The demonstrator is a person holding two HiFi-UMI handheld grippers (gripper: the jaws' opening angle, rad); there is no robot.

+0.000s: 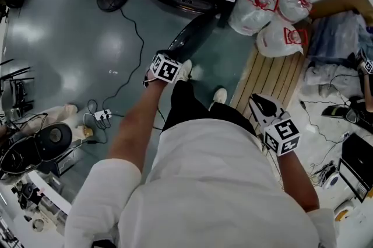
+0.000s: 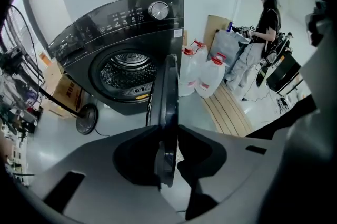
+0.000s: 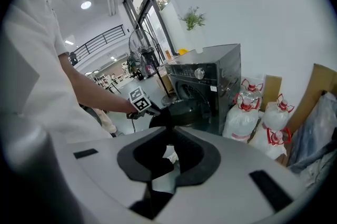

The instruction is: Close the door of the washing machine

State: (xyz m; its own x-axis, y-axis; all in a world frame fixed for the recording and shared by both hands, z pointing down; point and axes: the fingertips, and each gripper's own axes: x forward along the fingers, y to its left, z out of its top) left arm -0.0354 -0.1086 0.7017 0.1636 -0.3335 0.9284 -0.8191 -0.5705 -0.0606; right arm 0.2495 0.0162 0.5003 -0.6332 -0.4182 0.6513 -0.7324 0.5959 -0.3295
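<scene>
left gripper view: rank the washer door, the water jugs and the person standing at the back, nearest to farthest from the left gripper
1. Door: centre of the view, its edge sits between the fingers of the left gripper.
2. Water jugs: on the floor to the right of the washing machine, beyond the door.
3. Standing person: far right, well past the jugs.

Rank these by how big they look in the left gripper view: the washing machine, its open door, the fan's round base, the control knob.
1. washing machine
2. door, seen edge-on and nearest the camera, so it looks long
3. fan base
4. control knob
</scene>
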